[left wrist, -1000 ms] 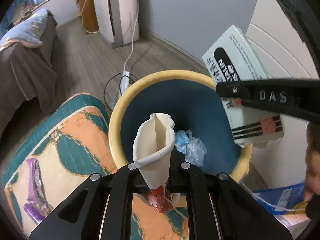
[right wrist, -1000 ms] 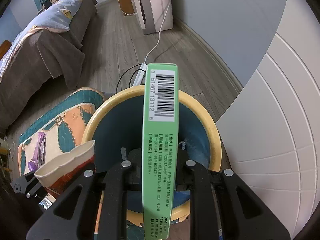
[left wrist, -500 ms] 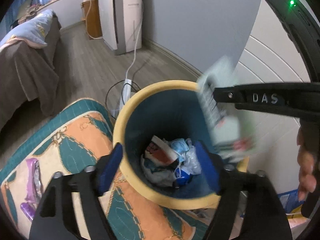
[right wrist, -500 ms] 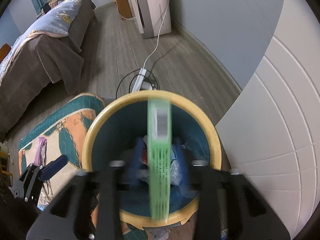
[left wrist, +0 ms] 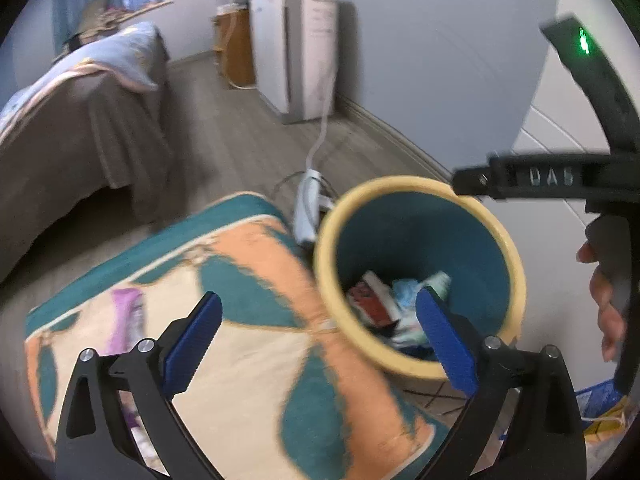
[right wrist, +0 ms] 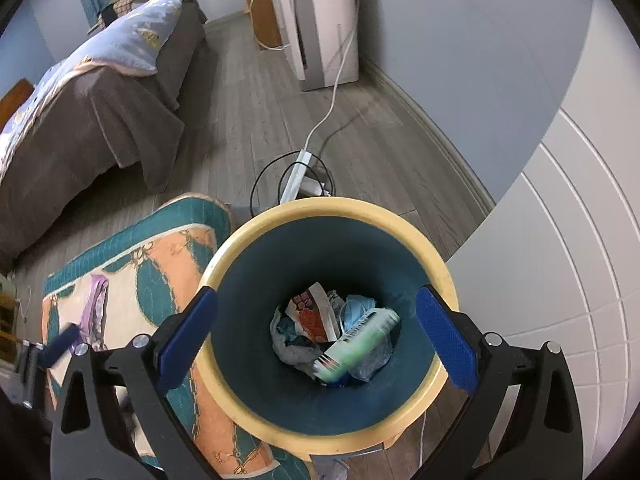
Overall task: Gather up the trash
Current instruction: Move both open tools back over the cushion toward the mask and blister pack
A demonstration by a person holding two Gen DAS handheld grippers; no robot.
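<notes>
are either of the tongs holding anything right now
No. The left tongs and right tongs both stand wide open with nothing between them. The green box and paper cup lie inside the bin.

Smooth plastic bin; quilted cloth mat.

bin on floor, beside mat on its left. box and cup lie inside on other trash. power strip behind bin; bed far left; appliance against rear wall.
</notes>
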